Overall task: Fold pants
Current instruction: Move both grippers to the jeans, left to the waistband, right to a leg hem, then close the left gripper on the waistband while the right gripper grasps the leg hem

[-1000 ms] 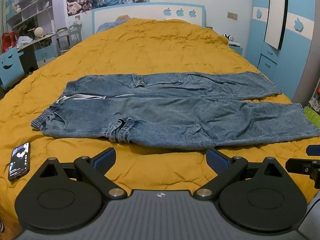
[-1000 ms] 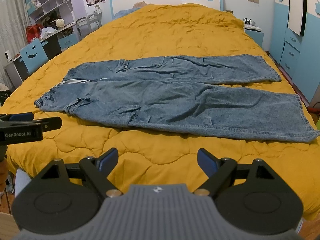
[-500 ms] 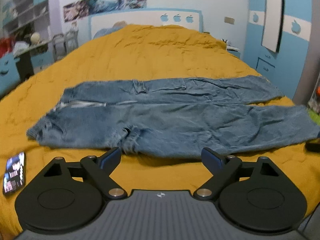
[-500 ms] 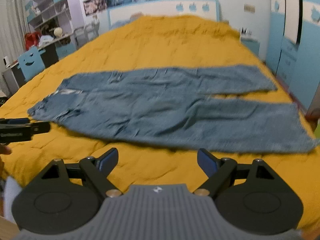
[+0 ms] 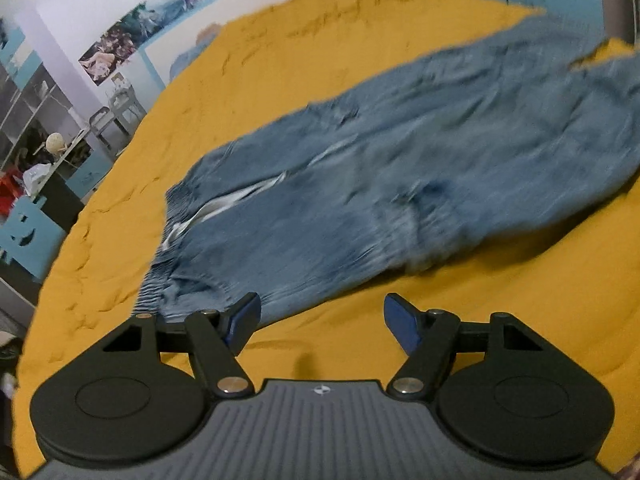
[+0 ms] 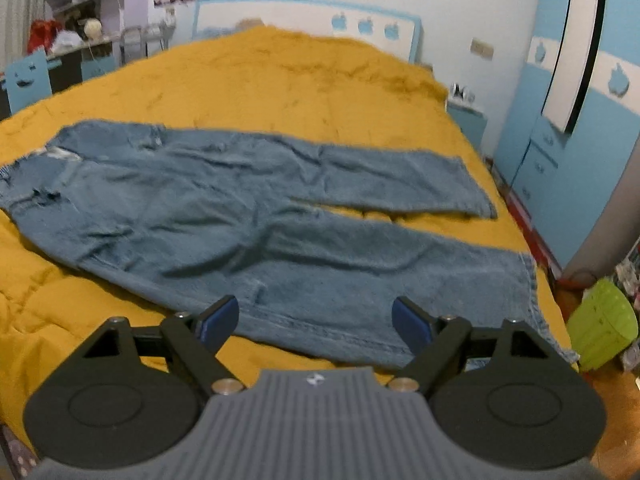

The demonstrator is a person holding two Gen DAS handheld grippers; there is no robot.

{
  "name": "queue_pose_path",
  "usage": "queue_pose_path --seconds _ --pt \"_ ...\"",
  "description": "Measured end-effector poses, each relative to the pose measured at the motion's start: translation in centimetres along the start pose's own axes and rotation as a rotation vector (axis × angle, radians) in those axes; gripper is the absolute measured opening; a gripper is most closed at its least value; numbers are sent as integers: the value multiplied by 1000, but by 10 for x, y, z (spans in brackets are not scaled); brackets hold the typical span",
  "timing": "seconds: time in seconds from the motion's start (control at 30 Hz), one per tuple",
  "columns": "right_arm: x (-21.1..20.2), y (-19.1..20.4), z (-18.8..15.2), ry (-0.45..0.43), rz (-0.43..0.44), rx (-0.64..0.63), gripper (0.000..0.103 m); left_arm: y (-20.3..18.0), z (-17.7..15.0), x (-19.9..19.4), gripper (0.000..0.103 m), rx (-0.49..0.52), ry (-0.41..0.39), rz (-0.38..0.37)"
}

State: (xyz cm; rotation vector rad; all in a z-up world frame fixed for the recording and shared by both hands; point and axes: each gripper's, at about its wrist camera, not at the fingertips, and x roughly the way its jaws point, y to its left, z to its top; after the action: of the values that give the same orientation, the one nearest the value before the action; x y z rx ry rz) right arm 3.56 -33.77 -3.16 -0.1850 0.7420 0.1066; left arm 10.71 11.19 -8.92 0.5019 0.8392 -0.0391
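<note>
Two grippers closing, nothing gripped | blue jeans [image 6: 256,232] flat on mustard quilt [image 6: 280,80] | left gripper [image 5: 322,322] at waistband corner | right gripper [image 6: 316,320] over near leg's edge

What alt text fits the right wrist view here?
Blue jeans lie spread flat on an orange quilt, both legs unfolded. The right gripper sits over the near leg's edge, closing, gripping nothing yet. A green basket stands beside the bed.
</note>
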Motion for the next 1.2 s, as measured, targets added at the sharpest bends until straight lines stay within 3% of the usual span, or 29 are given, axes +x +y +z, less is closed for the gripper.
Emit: queue_pose_path --seconds 0.23,0.5,0.6,0.87,1.07,1.2 --pt "27 -16 -2 127 -1 -77 70 15 -5 28 83 109 101 36" --pt "41 -24 -7 228 -54 -184 54 18 0 49 76 176 125 56" --pt "46 -28 -10 249 -77 -220 52 15 4 54 65 208 127 65" --pt "55 -37 -17 284 -102 -353 48 12 13 61 12 207 124 27" --pt "55 -44 -25 278 -106 -452 45 25 26 51 5 87 68 43" --pt "52 -48 -30 272 -108 -510 38 25 37 47 4 68 55 64"
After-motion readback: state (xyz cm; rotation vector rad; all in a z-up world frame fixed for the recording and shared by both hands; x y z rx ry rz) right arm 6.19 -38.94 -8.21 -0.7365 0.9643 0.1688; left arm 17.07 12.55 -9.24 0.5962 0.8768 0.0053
